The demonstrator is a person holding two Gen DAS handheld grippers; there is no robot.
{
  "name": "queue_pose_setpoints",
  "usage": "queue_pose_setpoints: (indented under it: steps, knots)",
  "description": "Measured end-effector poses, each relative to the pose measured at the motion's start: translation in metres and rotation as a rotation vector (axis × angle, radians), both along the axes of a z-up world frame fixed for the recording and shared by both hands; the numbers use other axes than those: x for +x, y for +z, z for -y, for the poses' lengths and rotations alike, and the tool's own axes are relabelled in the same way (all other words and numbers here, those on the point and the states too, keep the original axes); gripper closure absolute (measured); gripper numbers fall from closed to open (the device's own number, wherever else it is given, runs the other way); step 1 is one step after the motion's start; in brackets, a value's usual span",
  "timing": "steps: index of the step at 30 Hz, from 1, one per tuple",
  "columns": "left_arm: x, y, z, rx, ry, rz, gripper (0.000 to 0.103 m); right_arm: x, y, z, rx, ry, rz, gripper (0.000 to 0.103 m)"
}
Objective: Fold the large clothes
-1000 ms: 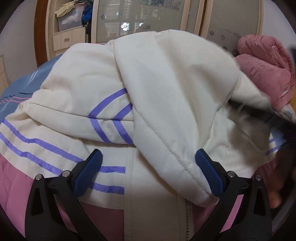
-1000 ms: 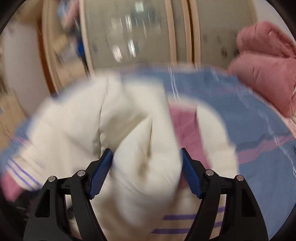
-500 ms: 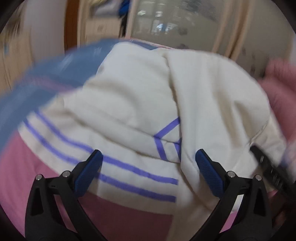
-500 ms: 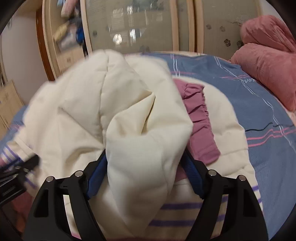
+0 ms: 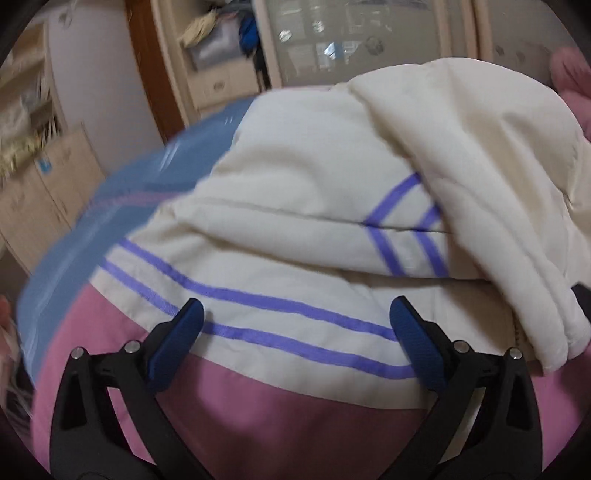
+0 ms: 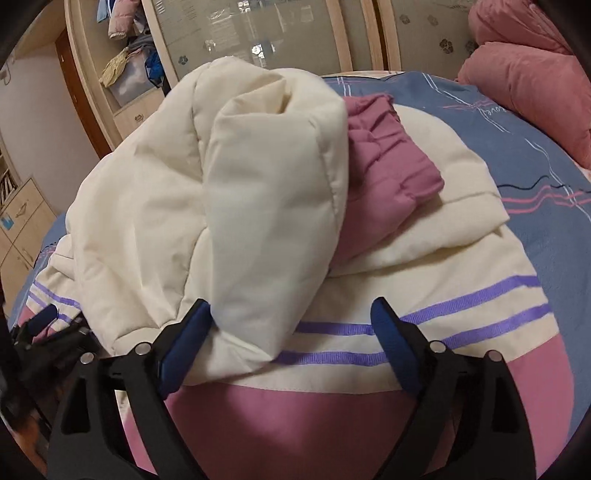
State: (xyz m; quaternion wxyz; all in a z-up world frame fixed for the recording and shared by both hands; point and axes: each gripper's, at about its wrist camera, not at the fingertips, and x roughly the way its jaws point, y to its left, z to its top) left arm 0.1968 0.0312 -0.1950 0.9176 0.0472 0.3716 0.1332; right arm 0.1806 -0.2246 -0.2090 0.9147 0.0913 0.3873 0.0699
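Observation:
A cream padded jacket (image 5: 303, 192) with purple stripes and a pink hem lies bunched on the bed; it also shows in the right wrist view (image 6: 258, 192). A cream sleeve is folded over its middle, and a pink cuff (image 6: 388, 162) lies on top at the right. My left gripper (image 5: 295, 332) is open and empty just above the striped band near the hem. My right gripper (image 6: 291, 328) is open, with the end of the folded sleeve lying loose between its fingers. The left gripper also shows at the left edge of the right wrist view (image 6: 48, 325).
The bed has a blue striped sheet (image 6: 535, 155). Pink bedding (image 6: 524, 74) is piled at the back right. A wardrobe with glass doors (image 6: 277, 33) and shelves stands behind the bed. Wooden drawers (image 5: 44, 192) stand at the left.
The left gripper swung left and lower, toward the jacket's striped hem. The right gripper steadied over the jacket, and the sleeve that filled its open jaws now lies on the jacket.

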Motion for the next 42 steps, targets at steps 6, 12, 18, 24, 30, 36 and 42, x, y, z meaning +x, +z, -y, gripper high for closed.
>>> queue_pose_setpoints:
  steps: [6,12,18,24,30,36,42]
  knots:
    - [-0.024,0.01,-0.003,-0.047,-0.057,0.039,0.002,-0.006,-0.001,0.002,-0.002,0.021,0.0,0.013]
    - [-0.023,-0.007,-0.014,-0.157,-0.062,-0.015,0.002,-0.007,-0.003,0.001,-0.003,0.031,0.004,0.012]
    - [-0.025,-0.01,-0.011,-0.142,-0.06,0.003,0.002,-0.011,-0.005,-0.001,-0.012,0.035,0.012,0.01]
    - [-0.036,-0.011,-0.007,-0.133,-0.057,0.015,0.002,-0.012,-0.005,-0.001,-0.016,0.037,0.012,0.009]
    - [-0.038,-0.011,-0.005,-0.123,-0.054,0.018,0.002,-0.013,-0.005,-0.002,-0.016,0.037,0.012,0.009]
    - [-0.041,-0.007,-0.007,-0.132,-0.054,0.021,0.002,-0.014,-0.004,-0.002,-0.015,0.036,0.01,0.009]
    - [-0.054,0.006,-0.017,-0.13,-0.058,0.013,0.002,-0.025,-0.002,-0.001,-0.014,0.037,0.027,0.009]
